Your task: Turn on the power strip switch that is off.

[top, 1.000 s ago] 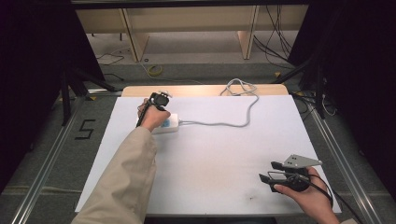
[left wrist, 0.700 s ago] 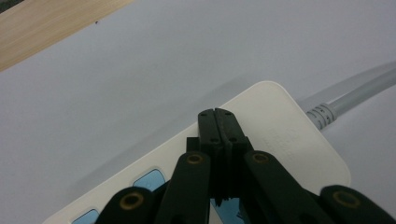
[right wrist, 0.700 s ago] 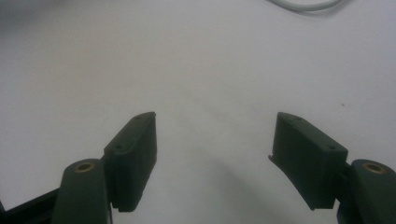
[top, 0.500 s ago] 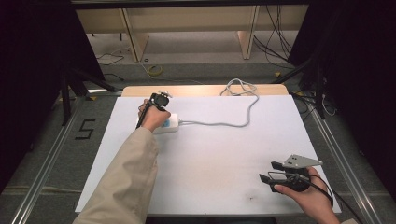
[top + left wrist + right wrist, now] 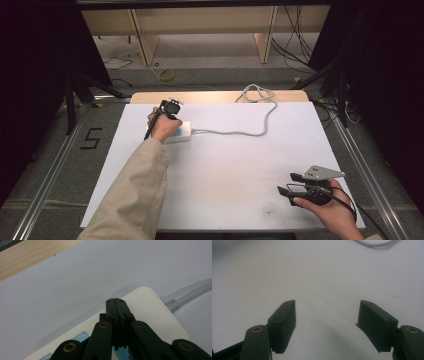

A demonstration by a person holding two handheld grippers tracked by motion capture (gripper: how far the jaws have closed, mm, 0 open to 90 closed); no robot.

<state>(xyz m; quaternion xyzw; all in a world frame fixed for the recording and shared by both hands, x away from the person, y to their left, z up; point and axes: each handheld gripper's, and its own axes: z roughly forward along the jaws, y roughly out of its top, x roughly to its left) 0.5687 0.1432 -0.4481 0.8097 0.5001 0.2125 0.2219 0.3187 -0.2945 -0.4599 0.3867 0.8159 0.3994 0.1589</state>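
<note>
A white power strip lies on the white sheet at the far left, and its grey cable curves off to the back edge. My left gripper is held over the strip, a hand wrapped around it. In the left gripper view the jaws are pressed together with nothing between them, and my left gripper has its tips over the cable end of the power strip, beside blue socket faces. My right gripper rests low at the near right, open and empty. In its own view my right gripper faces bare sheet.
The white sheet covers most of the table, with a wooden strip showing along the back edge. Metal rails run down both sides of the table. Wooden shelving legs and loose cables stand on the floor behind. The grey cable crosses the top of the right gripper view.
</note>
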